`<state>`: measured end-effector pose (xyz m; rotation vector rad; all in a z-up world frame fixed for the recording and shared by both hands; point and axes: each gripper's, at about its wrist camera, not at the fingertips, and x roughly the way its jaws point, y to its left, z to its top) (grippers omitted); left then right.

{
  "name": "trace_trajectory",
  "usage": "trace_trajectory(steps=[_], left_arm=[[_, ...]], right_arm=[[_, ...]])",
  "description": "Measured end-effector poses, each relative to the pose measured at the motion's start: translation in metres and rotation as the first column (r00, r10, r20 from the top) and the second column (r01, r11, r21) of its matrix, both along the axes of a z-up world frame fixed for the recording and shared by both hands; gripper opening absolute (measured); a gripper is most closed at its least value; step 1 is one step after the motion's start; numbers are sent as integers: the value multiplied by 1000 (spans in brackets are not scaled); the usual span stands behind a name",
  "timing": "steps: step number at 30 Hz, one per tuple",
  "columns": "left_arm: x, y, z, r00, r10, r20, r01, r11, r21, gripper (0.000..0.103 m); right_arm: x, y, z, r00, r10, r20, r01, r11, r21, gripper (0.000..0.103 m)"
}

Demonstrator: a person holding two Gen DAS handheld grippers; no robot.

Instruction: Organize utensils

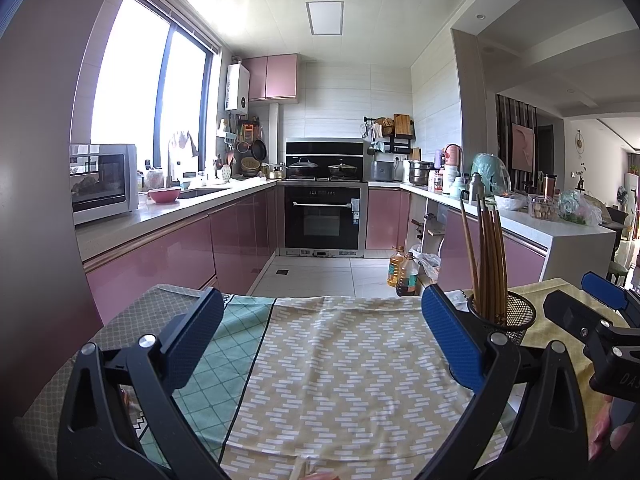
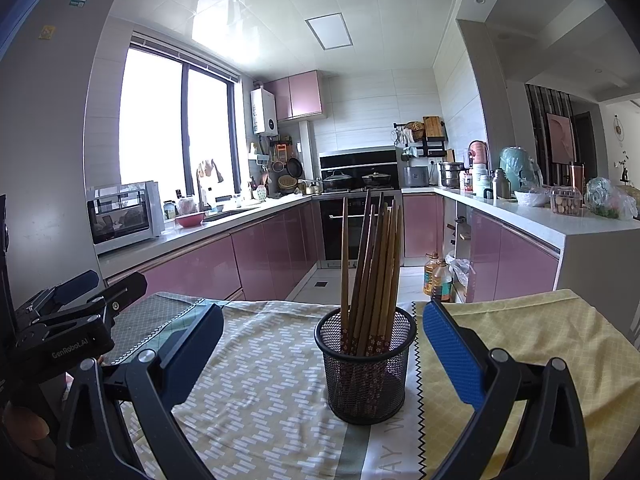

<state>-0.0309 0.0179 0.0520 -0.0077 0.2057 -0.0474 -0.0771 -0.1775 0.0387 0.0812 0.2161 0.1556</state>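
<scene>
Brown wooden chopsticks (image 2: 370,272) stand bunched in the black wire-mesh cup (image 2: 366,372) mid-table on the patterned cloth (image 2: 260,360); right gripper (image 2: 320,356) and left gripper (image 1: 320,340) gape empty, so square up before pinching any loose stick

Left gripper (image 1: 322,336) held level, jaws spread wide, nothing between the blue pads (image 1: 454,338); a bit of the person's hand (image 1: 606,436) shows at the lower right edge of the left view. Right gripper (image 2: 320,354) likewise level and spread wide, pads (image 2: 452,354) clear of contact on both sides. The two sit side by side, each visible at the edge of the other's view.
</scene>
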Motion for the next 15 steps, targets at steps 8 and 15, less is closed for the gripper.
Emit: trace_trajectory(steps=[8, 15], left_arm=[[1, 0, -1, 1000, -1, -3, 1, 1000, 1, 98], [1, -2, -4, 1000, -2, -6, 2, 1000, 0, 98]], right_arm=[[0, 0, -1, 1000, 0, -1, 0, 1000, 3, 96], [0, -1, -3, 1000, 1, -2, -1, 1000, 3, 96]])
